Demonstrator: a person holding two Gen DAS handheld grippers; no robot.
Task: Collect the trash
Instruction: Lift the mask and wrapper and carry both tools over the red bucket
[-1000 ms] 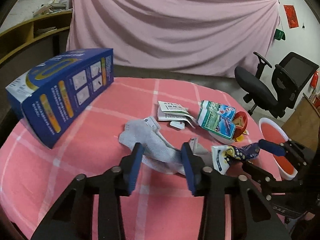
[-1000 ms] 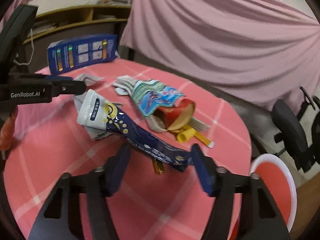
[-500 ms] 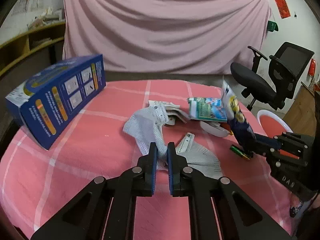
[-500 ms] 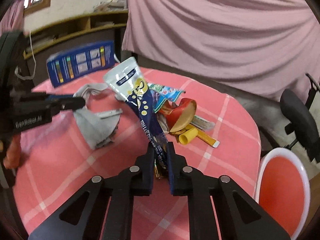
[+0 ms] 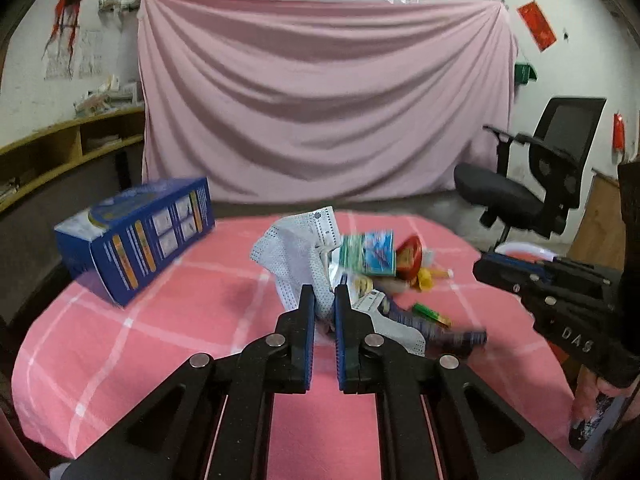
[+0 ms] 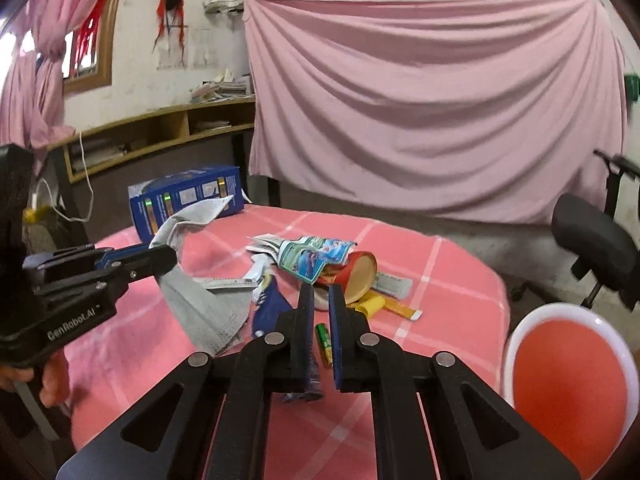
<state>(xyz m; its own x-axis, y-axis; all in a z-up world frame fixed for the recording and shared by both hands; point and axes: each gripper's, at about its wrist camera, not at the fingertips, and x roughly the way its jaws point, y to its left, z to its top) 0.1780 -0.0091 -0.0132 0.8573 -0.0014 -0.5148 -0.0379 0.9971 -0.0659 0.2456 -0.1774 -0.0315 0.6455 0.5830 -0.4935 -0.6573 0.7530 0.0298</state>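
Observation:
My left gripper is shut on a grey face mask and holds it lifted above the pink checked table; the mask also shows in the right wrist view. My right gripper is nearly shut; a dark blue wrapper hangs beside and under its left finger, and whether it is gripped is unclear. A pile of trash lies mid-table: a green-blue packet, a red cup, yellow pieces and a small green battery.
A blue box stands at the table's left. A red and white bin sits beside the table's right edge. A black office chair stands beyond it. A pink curtain hangs behind.
Both grippers have risen. The left has lifted the mask higher off the table. The blue wrapper has dropped from upright in the right gripper to hanging low beside it.

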